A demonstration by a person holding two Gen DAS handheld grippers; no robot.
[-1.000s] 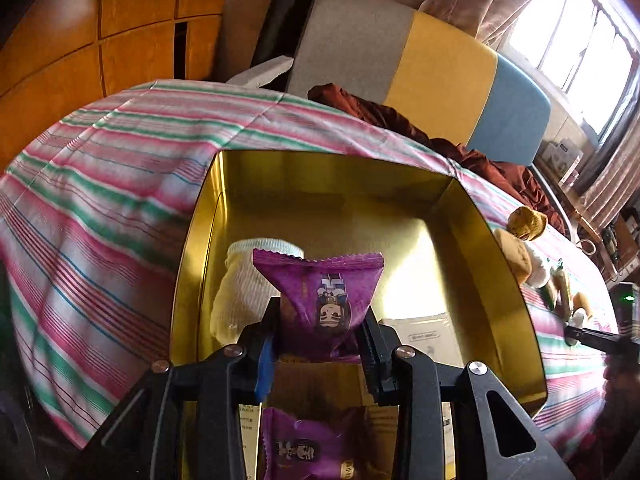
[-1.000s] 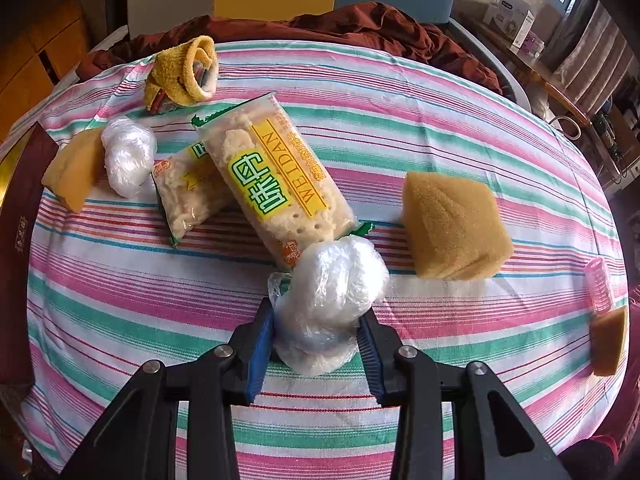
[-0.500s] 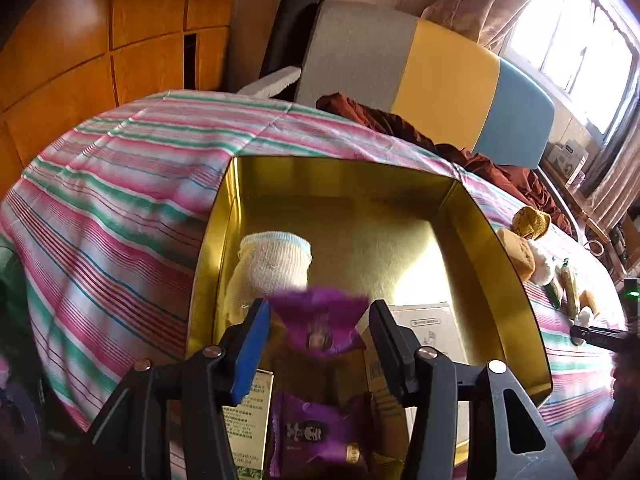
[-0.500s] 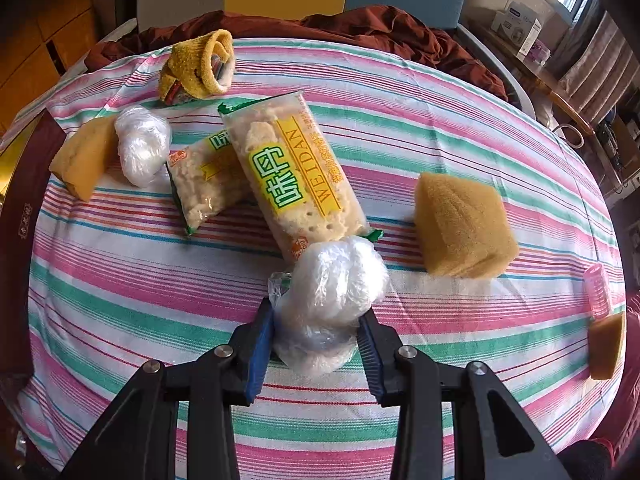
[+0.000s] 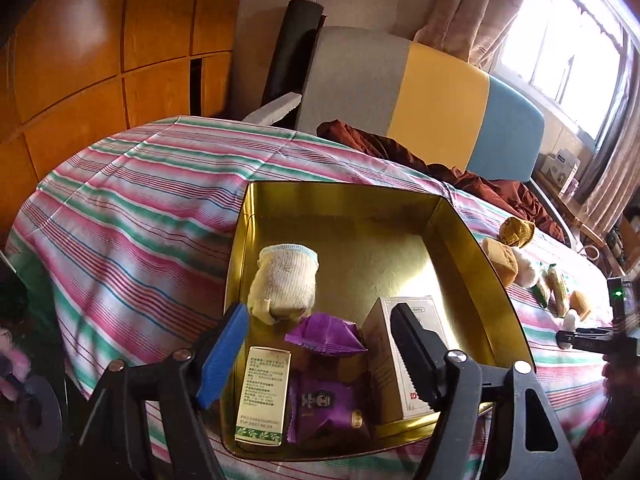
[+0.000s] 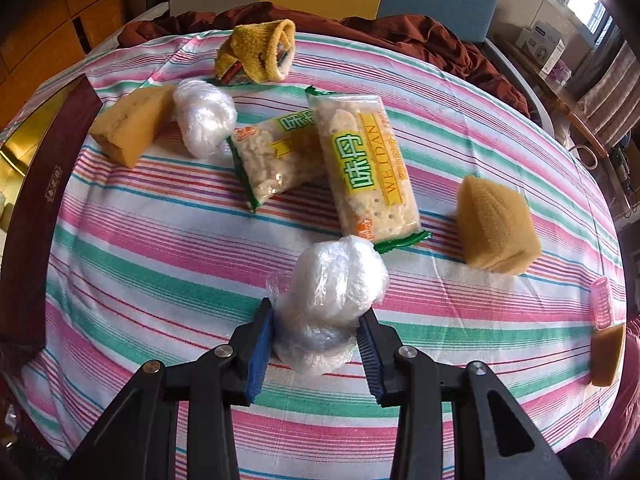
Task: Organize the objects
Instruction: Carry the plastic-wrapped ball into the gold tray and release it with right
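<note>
Left wrist view: left gripper, jaws just opened, empty above gold tin. Right gripper clamps plastic-wrap ball; carry level, release low inside tin.

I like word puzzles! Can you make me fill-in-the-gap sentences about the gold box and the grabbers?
1. The white sock lies inside the ____ box.
2. The right gripper squeezes a ball of clear ____.
3. The left gripper has just been opening, and its jaws are ____.
4. Two snack packets in the box are ____.

Missing words: gold; plastic; empty; purple
</note>
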